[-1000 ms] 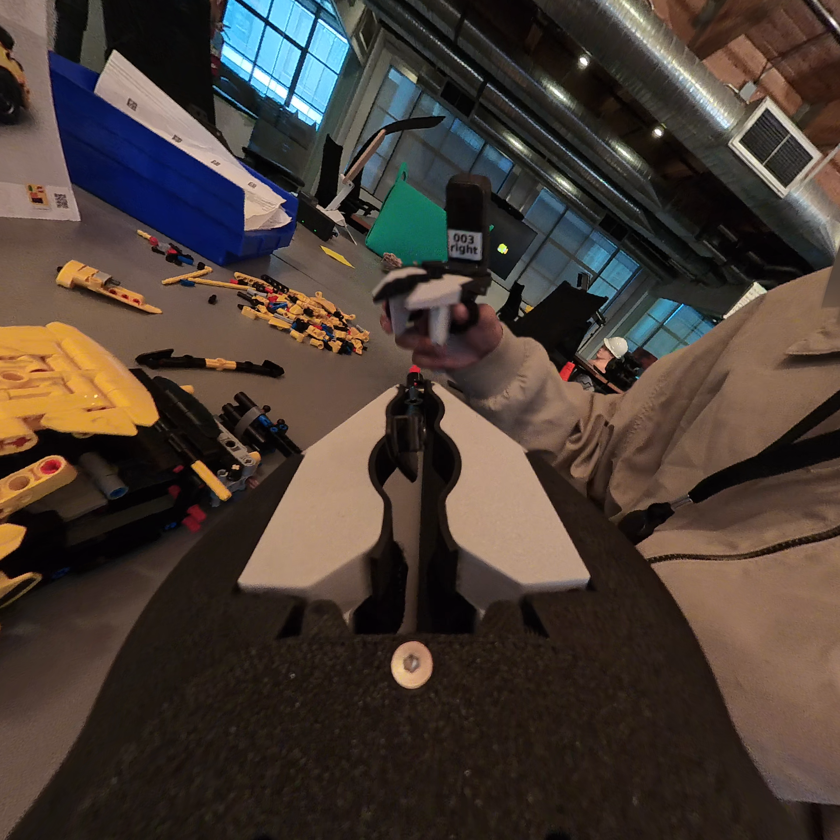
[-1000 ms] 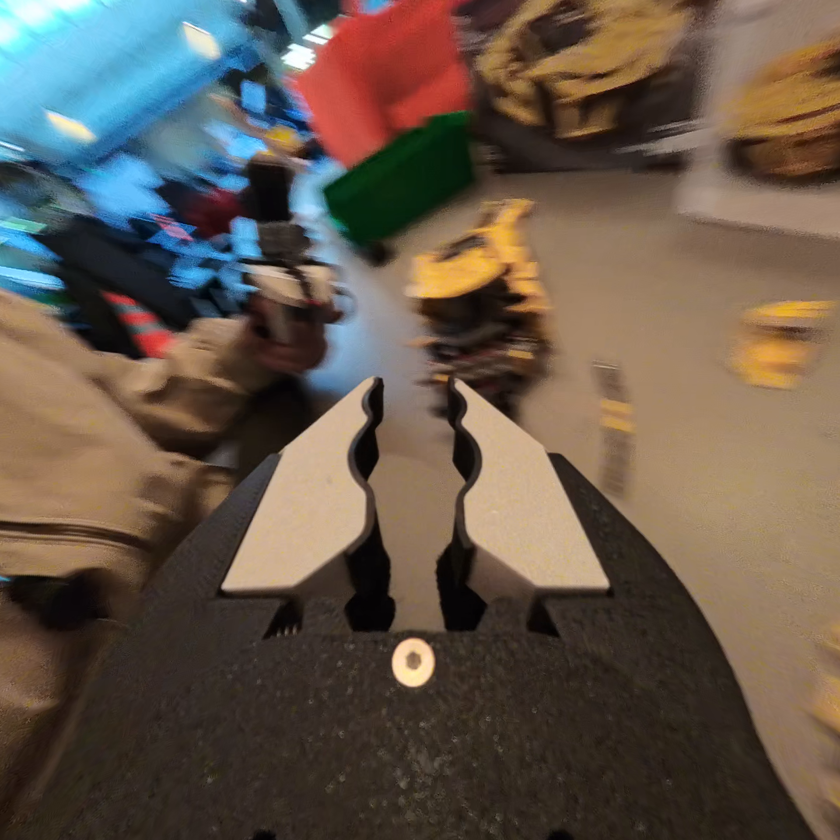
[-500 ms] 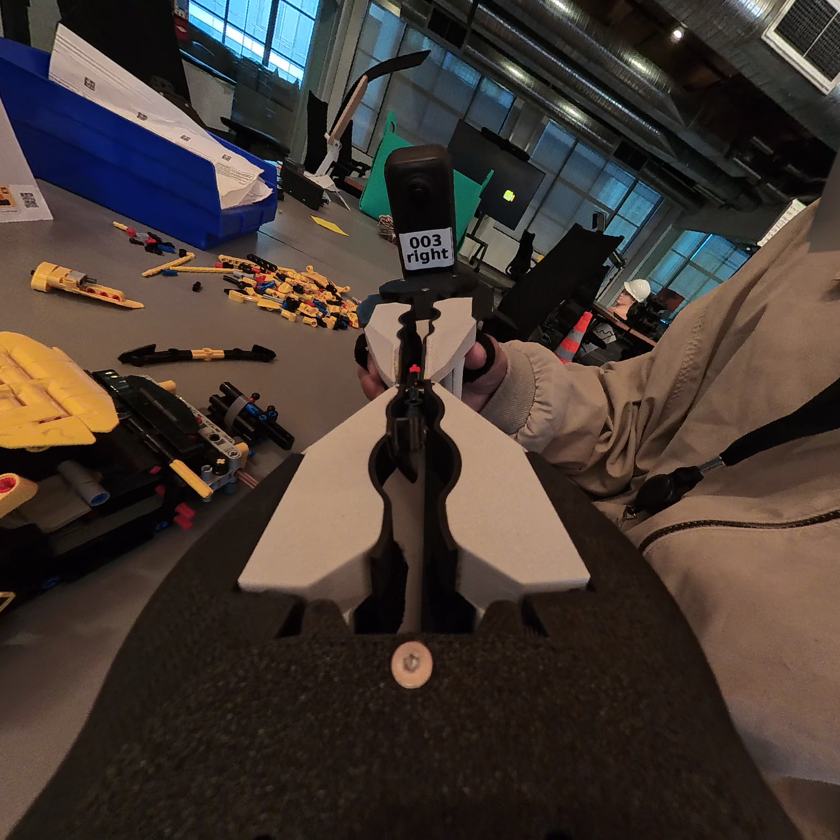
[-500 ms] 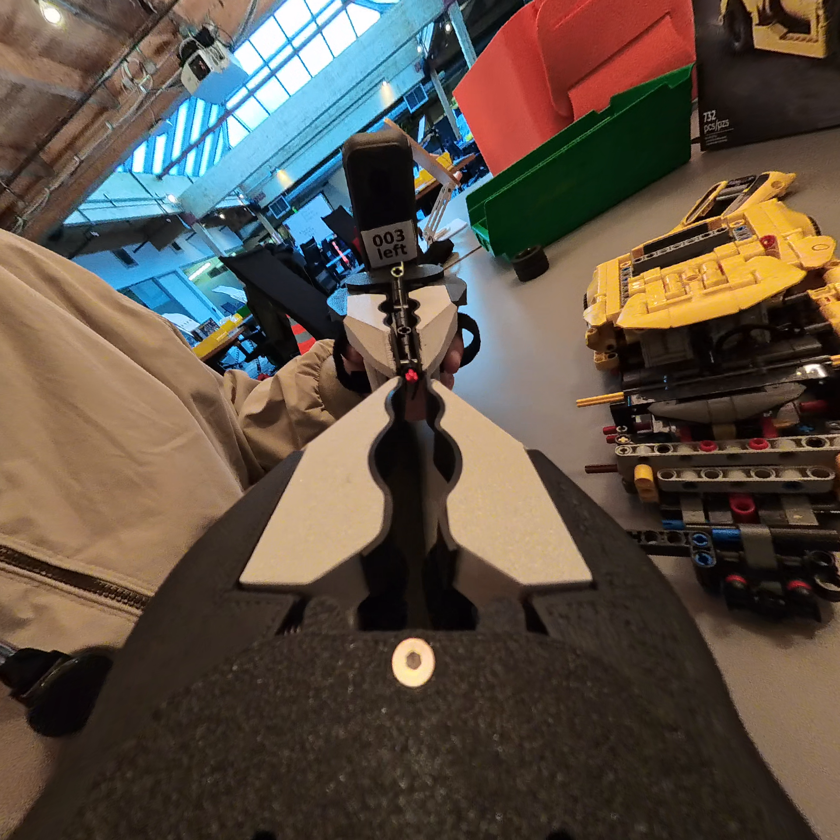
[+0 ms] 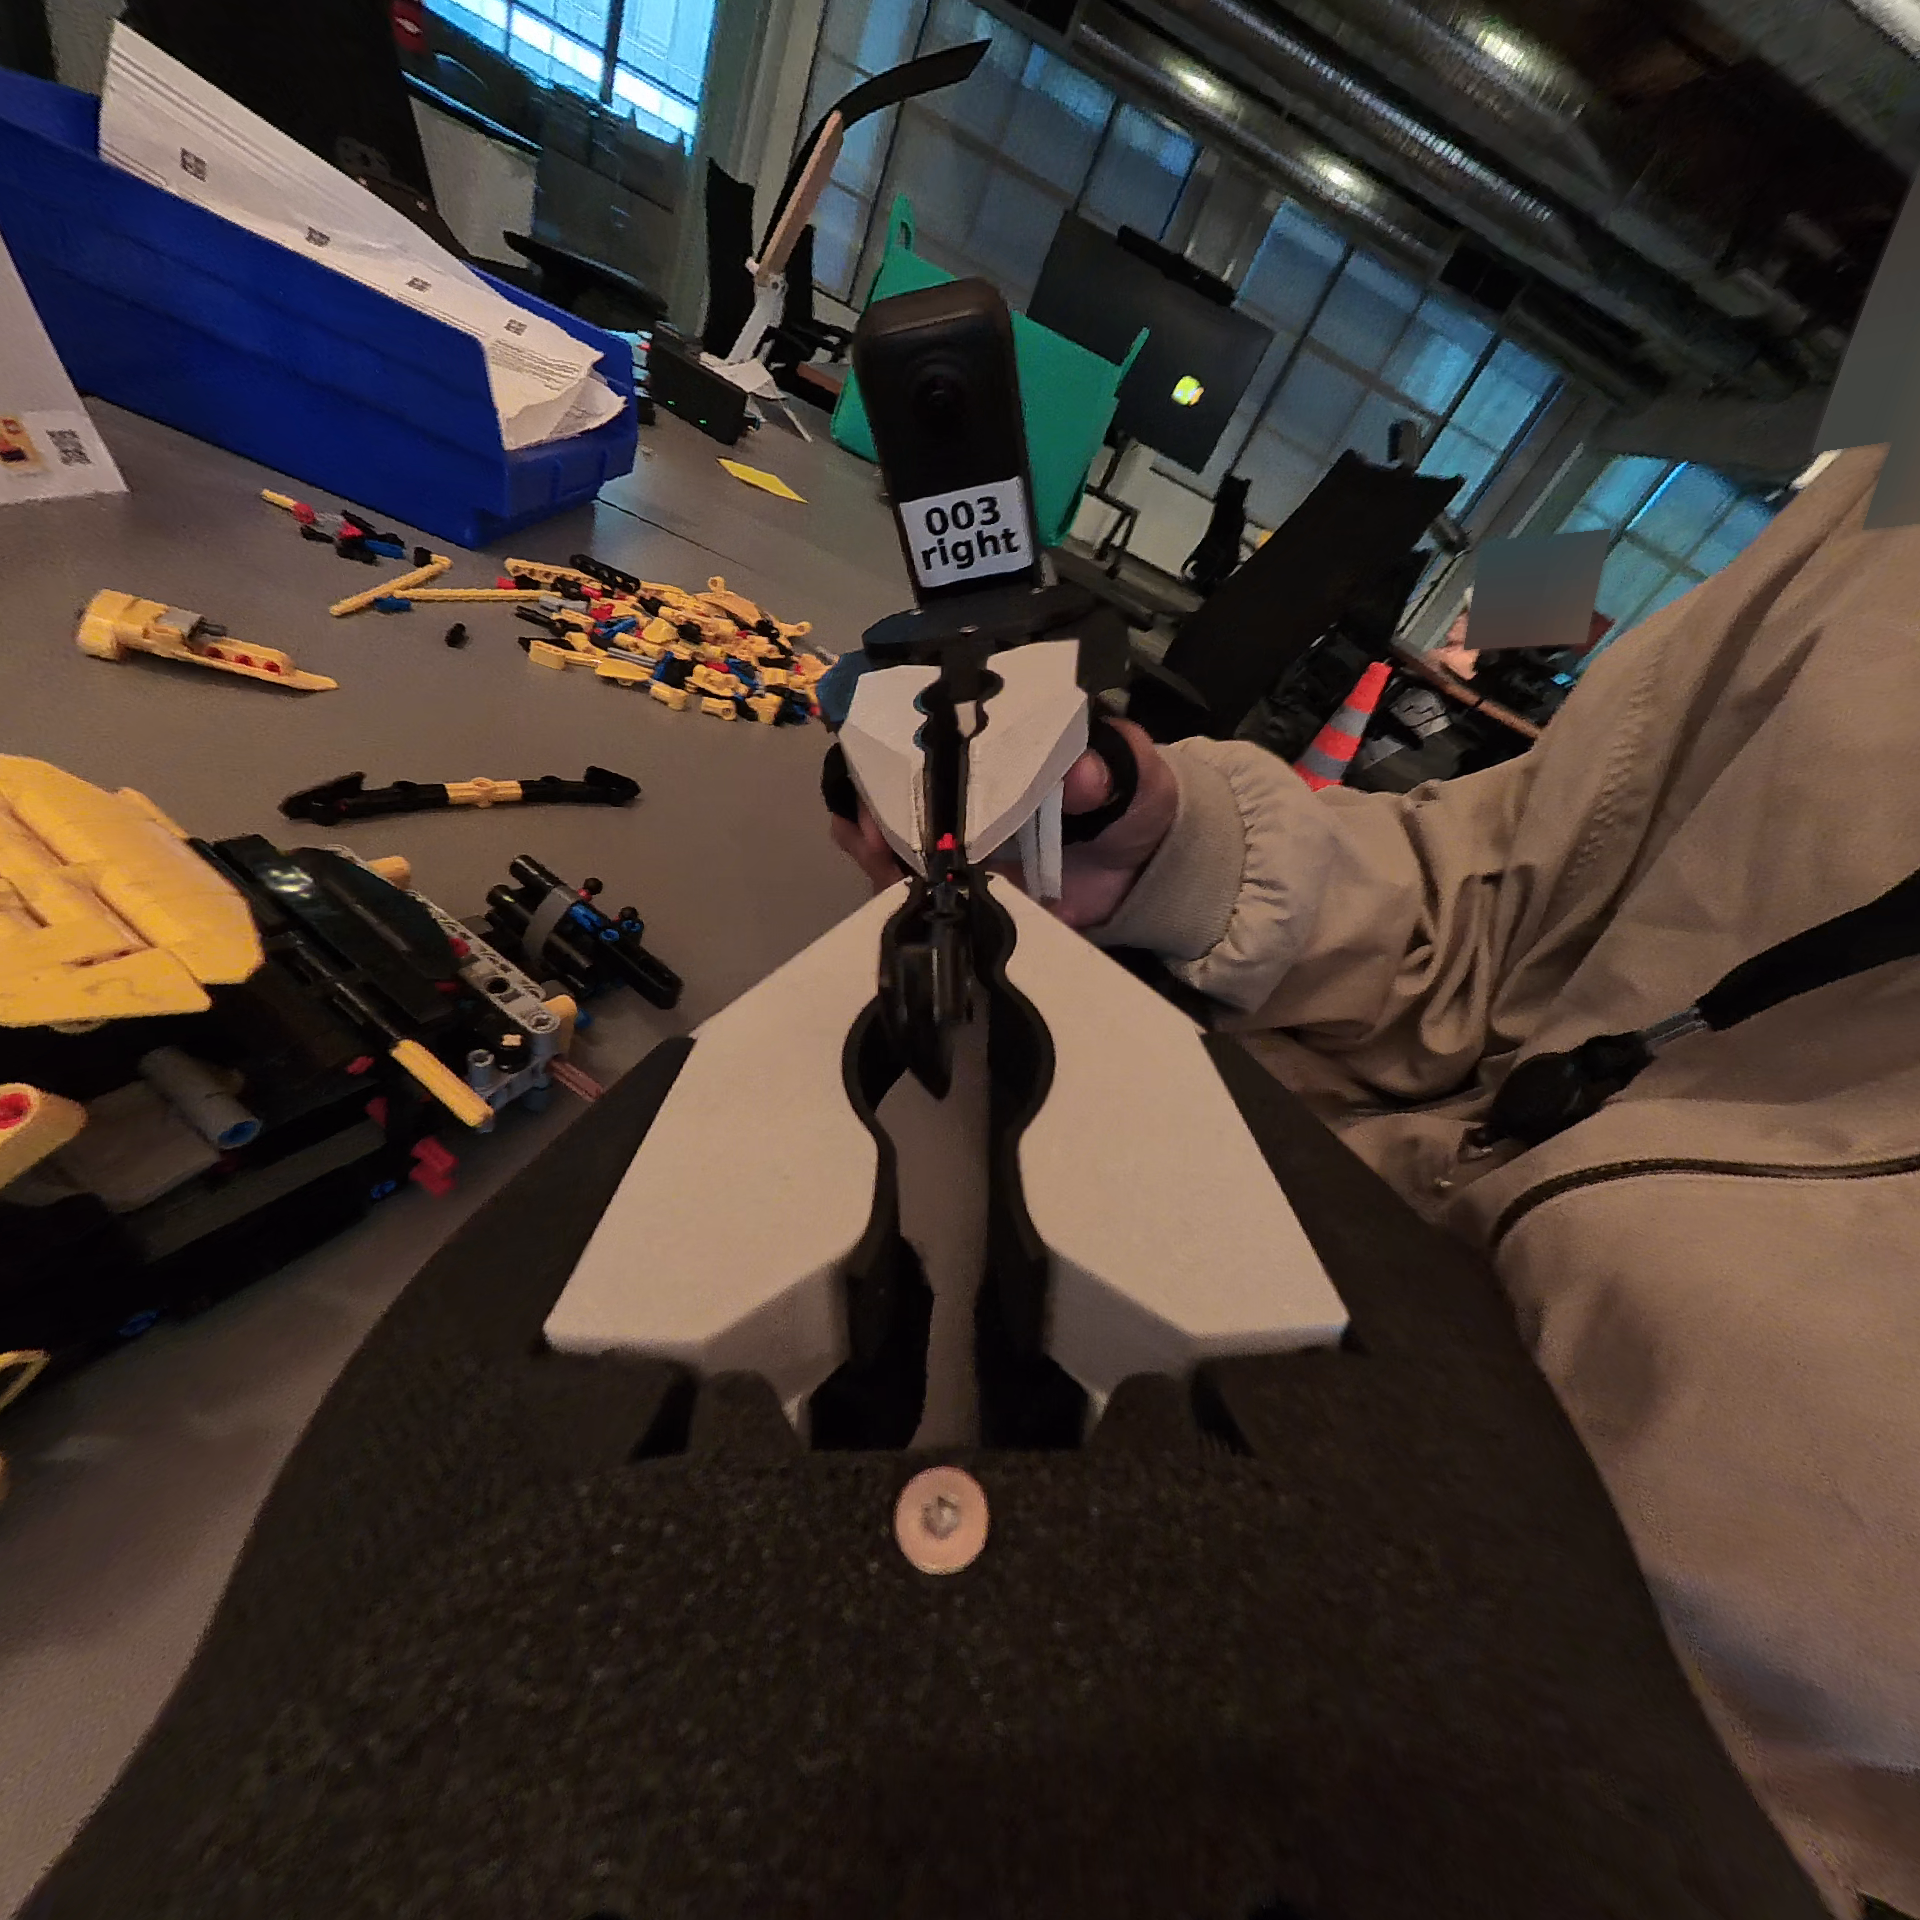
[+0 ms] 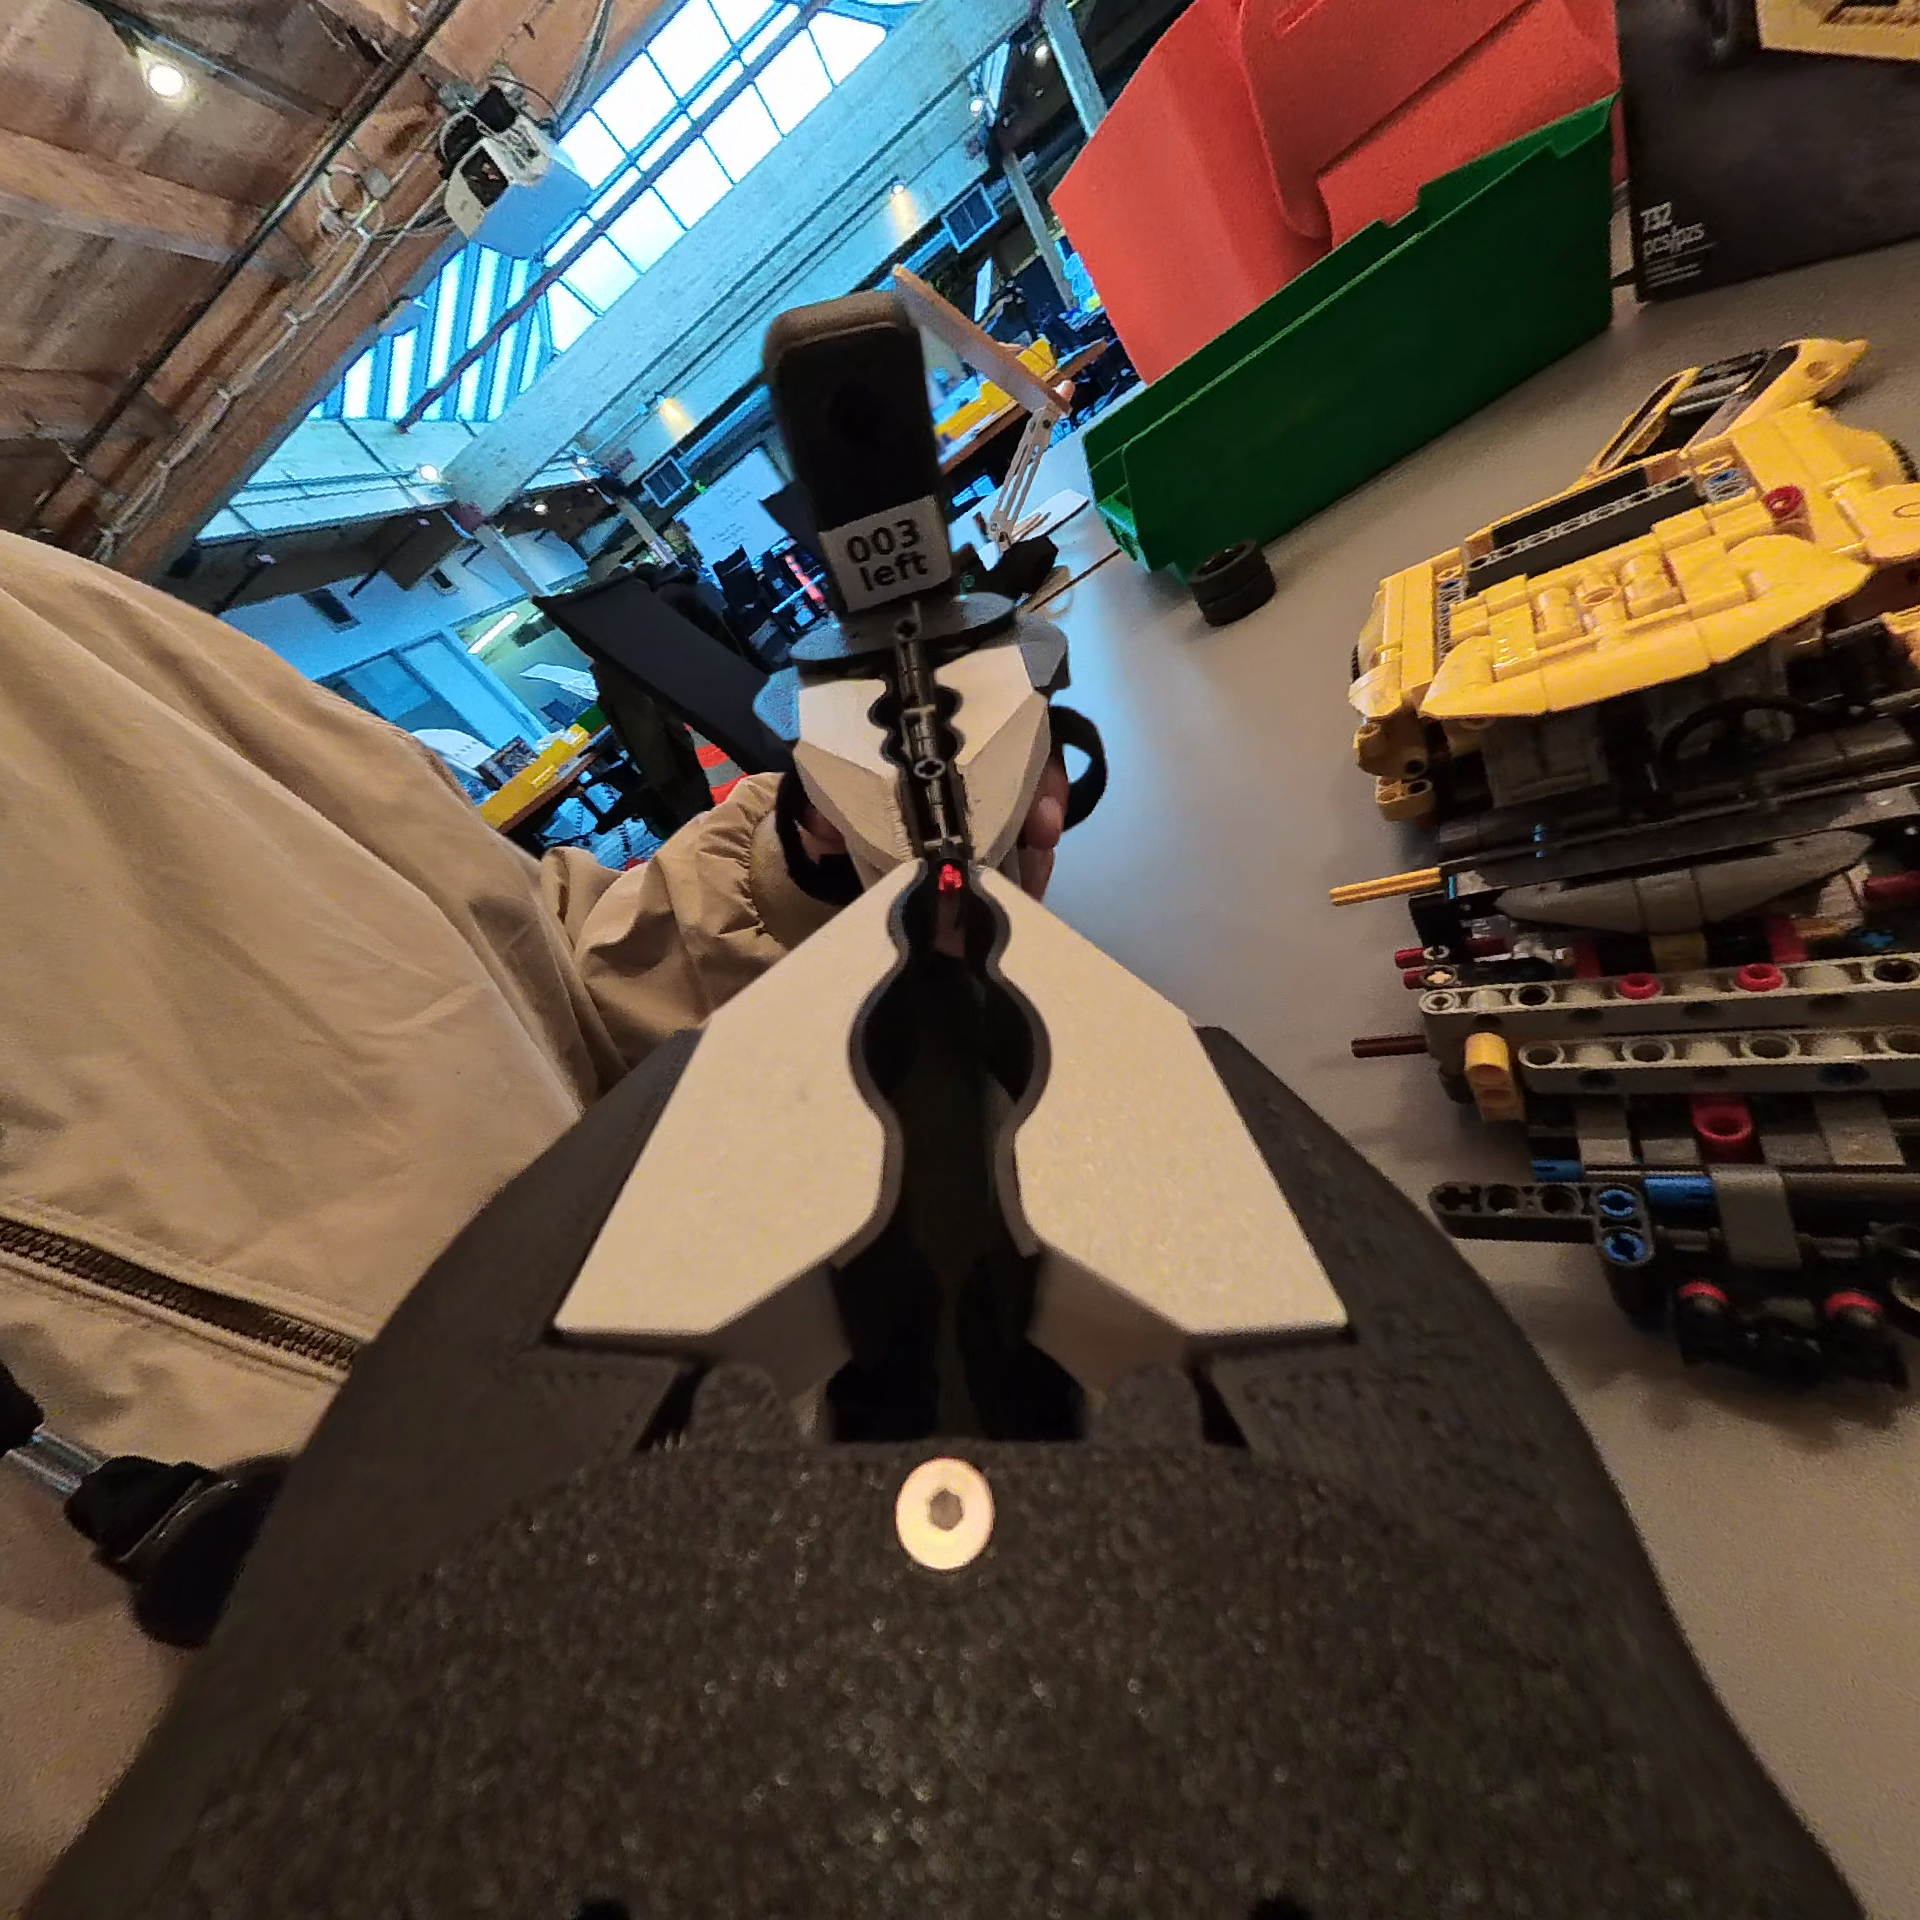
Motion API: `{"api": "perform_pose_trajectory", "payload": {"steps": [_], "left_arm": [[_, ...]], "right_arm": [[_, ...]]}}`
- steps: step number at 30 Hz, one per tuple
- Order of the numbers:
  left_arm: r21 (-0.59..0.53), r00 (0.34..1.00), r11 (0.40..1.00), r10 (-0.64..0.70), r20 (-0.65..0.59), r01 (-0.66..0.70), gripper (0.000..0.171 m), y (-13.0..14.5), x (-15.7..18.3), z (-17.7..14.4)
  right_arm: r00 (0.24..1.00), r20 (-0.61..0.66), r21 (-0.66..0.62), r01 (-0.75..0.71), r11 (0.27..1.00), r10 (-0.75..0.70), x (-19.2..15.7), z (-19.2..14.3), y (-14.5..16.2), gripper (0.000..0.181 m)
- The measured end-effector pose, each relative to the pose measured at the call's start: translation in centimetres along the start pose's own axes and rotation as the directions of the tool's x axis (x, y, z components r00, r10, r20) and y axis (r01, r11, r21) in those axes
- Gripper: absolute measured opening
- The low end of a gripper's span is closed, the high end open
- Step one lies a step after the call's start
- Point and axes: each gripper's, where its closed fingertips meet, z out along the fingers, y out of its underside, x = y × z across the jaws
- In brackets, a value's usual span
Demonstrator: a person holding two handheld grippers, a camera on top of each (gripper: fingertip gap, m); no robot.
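My left gripper (image 5: 940,885) is shut on a thin black building-toy piece (image 5: 928,982) that stands upright between its fingers, with a small red pin (image 5: 943,844) at its far end. My right gripper (image 6: 945,875) faces it tip to tip, shut on the red pin (image 6: 948,880). In the right wrist view the left gripper (image 6: 932,836) shows head-on with the black piece (image 6: 918,743) in its slot. In the left wrist view the right gripper (image 5: 948,836) shows head-on. Both are held above the grey table (image 5: 717,831), in front of a person in a beige jacket (image 5: 1507,935).
A part-built yellow and black toy car (image 5: 114,935) lies to the left, also seen in the right wrist view (image 6: 1621,613). Loose yellow and black parts (image 5: 675,644), a black-and-yellow rod (image 5: 457,795) and a blue bin (image 5: 260,343) lie beyond. A green bin (image 6: 1351,416) stands behind. Both grippers' tips are close together, under 4 cm apart. The black-and-yellow rod (image 5: 457,795) is about 20 centimetres from both grippers' fingertips.
My right gripper swung in from open to meet the left gripper's tip and closed on the red pin. The left gripper kept its hold on the black piece.
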Motion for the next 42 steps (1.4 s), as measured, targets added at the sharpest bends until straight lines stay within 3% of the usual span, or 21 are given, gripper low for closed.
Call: {"api": "perform_pose_trajectory", "payload": {"steps": [7,8,9,10,11,12,14,15,17,19,20,21,23,25,27,31,33,35,36,38,42], "left_arm": [[-0.02,0.996,0.995,0.094,-0.001,-0.094,0.007,-0.1,0.9,-0.1],[0.017,0.996,0.996,0.092,0.002,-0.092,0.007,-0.7,0.9,-0.6],[0.169,0.998,0.984,0.064,0.002,-0.063,0.007,-3.0,0.8,-2.9],[0.368,1.0,0.93,0.001,-0.014,0.005,0.006,-5.8,0.1,-7.1],[0.494,0.999,0.868,-0.048,-0.003,0.044,0.006,-7.2,-1.0,-11.1],[0.528,0.998,0.849,-0.055,0.034,0.029,0.006,-7.4,-1.6,-13.1],[0.424,0.998,0.906,-0.033,0.059,0.005,0.006,-6.1,-1.5,-11.5],[0.358,0.999,0.933,-0.042,0.03,0.029,0.006,-5.2,-1.4,-9.7],[0.237,0.998,0.97,-0.056,0.022,0.05,0.007,-3.7,-1.5,-6.2],[0.177,0.997,0.981,-0.074,-0.003,0.074,0.007,-3.1,-1.3,-3.6],[0.15,0.995,0.984,-0.099,-0.022,0.101,0.007,-2.6,-1.2,-2.5],[0.121,0.993,0.986,-0.117,-0.014,0.118,0.007,-2.1,-1.3,-1.5],[0.072,0.994,0.992,-0.104,0.028,0.102,0.007,-1.3,-1.8,-0.4],[0.056,0.995,0.996,-0.073,0.074,0.069,0.007,-1.0,-2.4,0.0],[0.057,0.994,0.996,-0.068,0.086,0.063,0.007,-1.0,-2.6,0.2],[0.095,0.996,0.995,-0.046,0.08,0.038,0.007,-1.7,-2.3,0.3],[0.12,0.998,0.992,-0.032,0.051,0.025,0.007,-2.2,-1.6,0.4],[0.15,0.999,0.989,-0.009,0.035,0.004,0.007,-2.7,-1.0,0.3],[0.162,1.0,0.987,-0.002,0.027,-0.003,0.007,-2.9,-0.8,0.3],[0.168,1.0,0.986,-0.025,-0.002,0.025,0.007,-2.9,-0.5,0.1],[0.144,0.988,0.979,-0.137,-0.076,0.147,0.007,-2.4,-0.2,-0.1]], "right_arm": [[0.998,0.063,-0.03,0.018,0.999,-0.016,-0.9,-0.2,0.3,0.002],[0.998,0.063,-0.01,0.021,1.0,-0.02,-0.8,-0.7,-0.1,0.002],[1.0,0.027,0.087,0.01,0.996,-0.012,0.3,-2.8,-1.8,0.002],[1.0,-0.001,0.173,-0.019,0.985,0.019,1.6,-6.2,-3.4,0.002],[0.999,-0.04,0.237,-0.02,0.971,0.03,2.5,-9.8,-4.4,0.001],[0.994,-0.113,0.214,0.021,0.977,0.003,3.3,-12.3,-4.3,0.002],[0.949,-0.306,0.078,0.11,0.991,-0.082,5.8,-16.2,-3.3,0.002],[0.884,-0.45,-0.034,0.127,0.991,-0.129,8.3,-18.6,-2.5,0.002],[0.696,-0.68,-0.237,0.092,0.967,-0.232,12.7,-23.6,-1.2,0.002],[0.524,-0.761,-0.4,0.084,0.913,-0.382,15.2,-27.1,-0.6,0.003],[0.462,-0.785,-0.422,0.088,0.902,-0.413,15.9,-28.3,-0.8,0.002],[0.432,-0.801,-0.414,0.101,0.904,-0.415,16.3,-28.9,-1.1,0.003],[0.437,-0.806,-0.4,0.093,0.912,-0.399,16.7,-29.7,-1.0,0.003],[0.437,-0.819,-0.378,0.075,0.923,-0.371,16.8,-30.6,-0.9,0.016],[0.442,-0.836,-0.327,0.074,0.942,-0.325,16.4,-31.0,-1.2,0.013],[0.539,-0.792,-0.258,0.129,0.957,-0.287,13.2,-26.5,-2.4,0.016],[0.718,-0.657,-0.168,0.16,0.973,-0.232,9.9,-19.8,-2.5,0.018],[0.899,-0.407,-0.015,0.17,0.985,-0.161,5.1,-12.1,-2.7,0.02],[0.949,-0.278,0.038,0.166,0.985,-0.149,2.7,-8.9,-2.6,0.025],[0.962,-0.146,0.055,0.241,0.969,-0.231,-0.4,-4.1,-2.1,0.028],[0.808,-0.187,-0.089,0.553,0.828,-0.559,-0.8,-0.1,-0.9,0.031]]}}
